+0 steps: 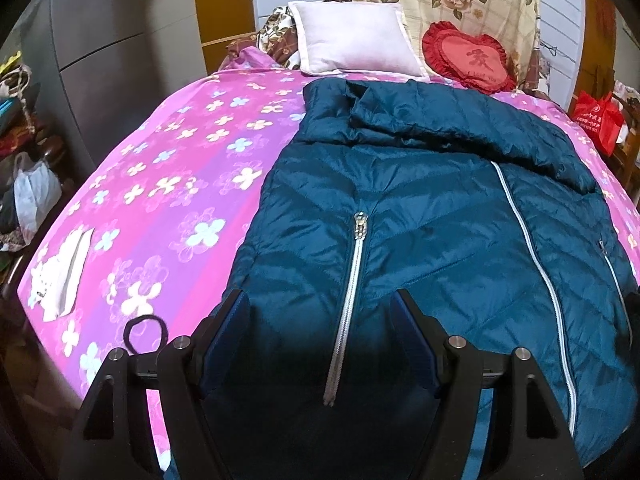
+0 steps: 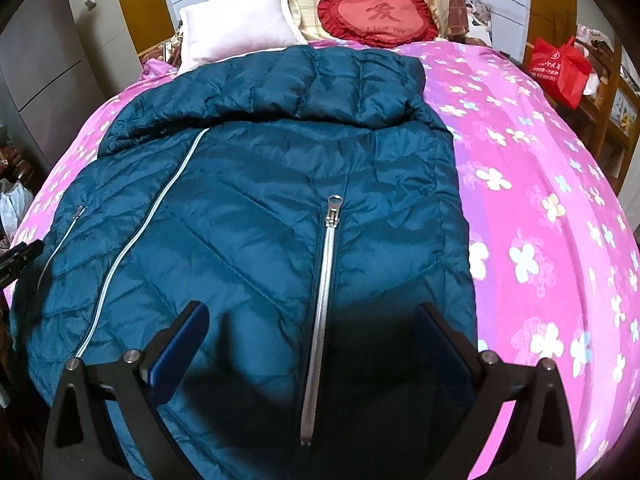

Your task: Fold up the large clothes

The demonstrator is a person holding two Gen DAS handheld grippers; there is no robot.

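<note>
A teal quilted puffer jacket (image 1: 432, 216) lies spread on the pink flowered bed, front side up, with silver zippers running lengthwise; its hood end is bunched toward the pillows. My left gripper (image 1: 320, 308) hovers open over the jacket's near hem, its fingers straddling a pocket zipper (image 1: 352, 280). The same jacket (image 2: 256, 208) fills the right wrist view. My right gripper (image 2: 316, 324) is open above the near hem, its fingers either side of another silver zipper (image 2: 324, 280). Nothing is held by either gripper.
A pink pillow (image 1: 356, 40) and a red heart cushion (image 1: 468, 56) sit at the bed's head. A white tissue pack (image 1: 64, 276) and a black hair tie (image 1: 146, 330) lie on the sheet at the left. A red bag (image 2: 560, 68) stands beside the bed.
</note>
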